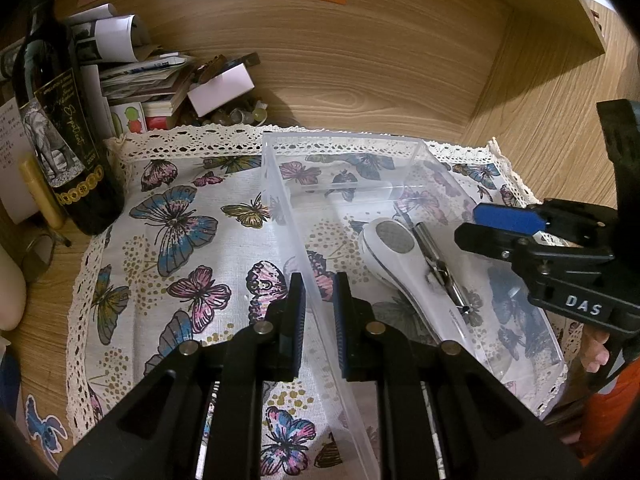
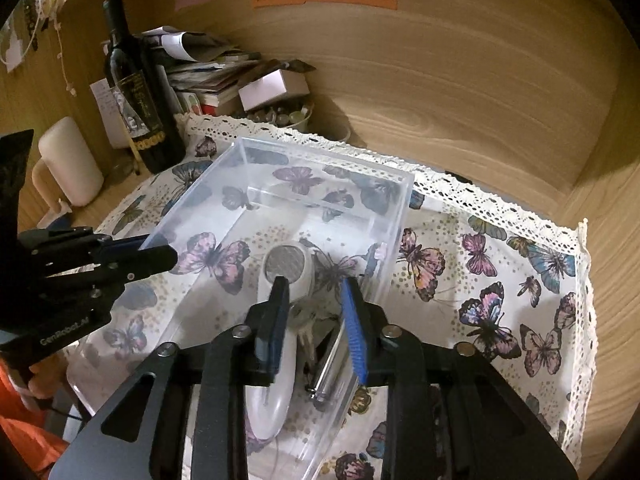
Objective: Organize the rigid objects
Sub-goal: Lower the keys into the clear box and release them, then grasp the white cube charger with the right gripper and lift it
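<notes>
Left gripper (image 1: 320,292): fingers straddle the near left wall of the clear plastic box (image 1: 280,200), one pad on each side with a narrow gap; whether the pads actually press the wall cannot be told.

Right gripper (image 2: 316,300): hangs above the near end of the box, fingers apart at a moderate width, nothing between them. In the left view it (image 1: 504,226) reaches in from the right over the box's right side.

Box contents: a white handheld device (image 2: 280,320) with a round grey mesh face lies on the floor of the box, handle toward the near end. Just beside it, on its right, lies a metal tool (image 2: 326,368) with some keys (image 2: 304,328) near it.

The box stands on a butterfly-print cloth (image 2: 500,280) with a lace edge, spread on a wooden surface.

Further back, to the left: a dark wine bottle (image 2: 132,92), upright, and a stack of papers and booklets (image 2: 208,68) against the wooden back wall.
</notes>
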`<state>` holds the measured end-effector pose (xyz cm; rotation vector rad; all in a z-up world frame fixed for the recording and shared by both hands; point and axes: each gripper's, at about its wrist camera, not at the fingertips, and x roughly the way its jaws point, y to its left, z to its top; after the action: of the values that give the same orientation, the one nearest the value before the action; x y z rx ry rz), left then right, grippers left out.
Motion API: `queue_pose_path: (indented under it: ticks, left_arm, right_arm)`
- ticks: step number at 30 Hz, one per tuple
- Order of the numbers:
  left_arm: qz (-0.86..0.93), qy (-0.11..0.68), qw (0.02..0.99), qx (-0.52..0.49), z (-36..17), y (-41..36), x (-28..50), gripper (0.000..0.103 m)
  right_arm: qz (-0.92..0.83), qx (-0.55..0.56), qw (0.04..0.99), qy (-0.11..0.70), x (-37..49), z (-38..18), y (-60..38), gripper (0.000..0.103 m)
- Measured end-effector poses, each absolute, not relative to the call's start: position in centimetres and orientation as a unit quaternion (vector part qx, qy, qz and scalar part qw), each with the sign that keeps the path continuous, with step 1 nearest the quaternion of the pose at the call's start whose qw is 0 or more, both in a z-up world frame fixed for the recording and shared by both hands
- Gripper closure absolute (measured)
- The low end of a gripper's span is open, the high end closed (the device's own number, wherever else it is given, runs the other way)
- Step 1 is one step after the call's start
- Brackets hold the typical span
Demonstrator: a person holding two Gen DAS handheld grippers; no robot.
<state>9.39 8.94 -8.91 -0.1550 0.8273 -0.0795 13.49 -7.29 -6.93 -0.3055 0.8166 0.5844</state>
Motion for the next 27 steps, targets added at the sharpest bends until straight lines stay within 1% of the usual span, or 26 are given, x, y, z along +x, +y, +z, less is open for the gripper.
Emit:
queue_pose_path:
  ticks: [3, 7, 9, 15, 21, 27]
  left_arm:
    - [-0.039, 0.402, 0.912, -0.075, -8.9, 8.9, 9.4, 0.090]
    - [-0.039, 0.401, 0.912, -0.075, -8.9, 8.9, 9.4, 0.090]
    - [-0.039, 0.401, 0.912, -0.075, -8.9, 8.9, 9.4, 0.090]
    - [-0.039, 0.401, 0.912, -0.075, -8.9, 8.9, 9.4, 0.090]
    - [-0.039, 0.401, 0.912, -0.075, -8.9, 8.9, 9.4, 0.090]
    - [-0.039, 0.402, 0.912, -0.074, -8.9, 8.9, 9.4, 0.090]
  right_arm:
    - [0.276, -0.136, 0.872, 0.381, 13.2, -6.5, -7.8, 0.065]
    - [0.261, -0.124, 0.886, 0.364, 12.8, -5.4, -9.1, 0.061]
    - [0.252, -0.114, 0.893, 0.354, 12.6, -4.7, -10.0, 0.055]
    - [0.196, -0.080, 0.921, 0.327, 12.1, -2.9, -14.2, 0.048]
    - [0.149, -0.063, 0.928, 0.336, 11.8, -3.8, -17.4, 0.047]
    - [0.121, -0.051, 0.915, 0.382, 12.4, -7.6, -19.4, 0.047]
